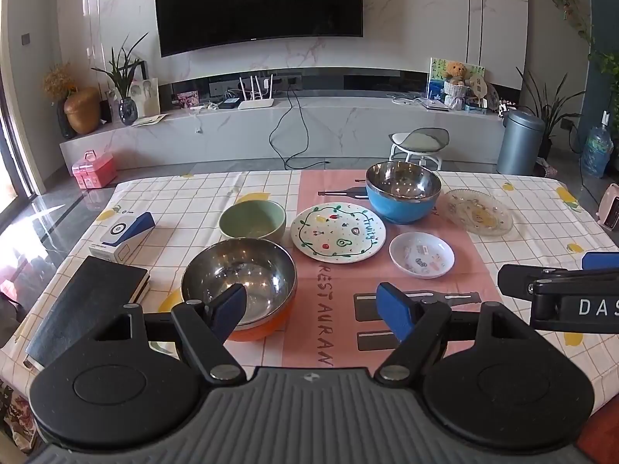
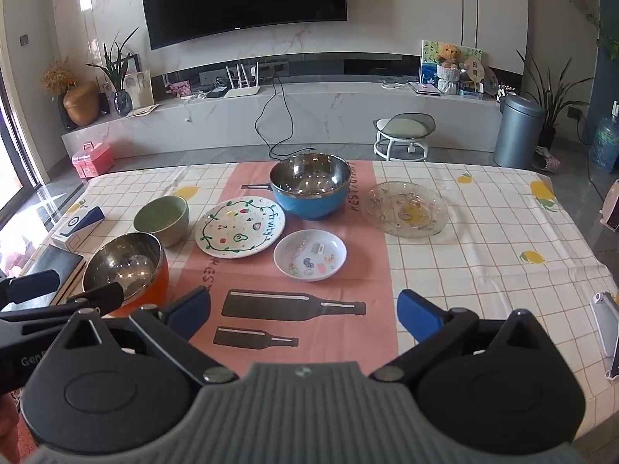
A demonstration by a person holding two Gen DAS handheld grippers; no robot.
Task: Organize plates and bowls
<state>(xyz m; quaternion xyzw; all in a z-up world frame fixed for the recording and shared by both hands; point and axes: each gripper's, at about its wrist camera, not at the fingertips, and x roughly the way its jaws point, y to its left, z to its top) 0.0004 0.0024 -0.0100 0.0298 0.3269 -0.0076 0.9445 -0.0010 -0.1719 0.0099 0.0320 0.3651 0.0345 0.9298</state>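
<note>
Both grippers hang above the near edge of the desk (image 2: 503, 255) with their jaws spread wide and nothing between them. The left gripper (image 1: 313, 307) sits closest to the orange steel bowl (image 1: 240, 290), whose rim nearly meets that gripper's left finger while the bowl's middle lies a little to the left of the gap. Just beyond it stands the green bowl (image 1: 252, 219), close to touching, and further toward the far edge the blue steel bowl (image 1: 403, 191).

The right gripper (image 2: 303, 311) faces the pink runner, and straight ahead of its gap lies the small white dish (image 2: 310, 255), with the Fruity plate (image 2: 240, 227) just to the left and the clear glass plate (image 2: 404, 208) off to the right, well apart from the others.

My reading: bowls belong to the left hand, plates to the right. The orange bowl is the nearest piece to either tool, so the left would need to shift slightly leftward to straddle its rim. All are round, so no long axis matters.
</note>
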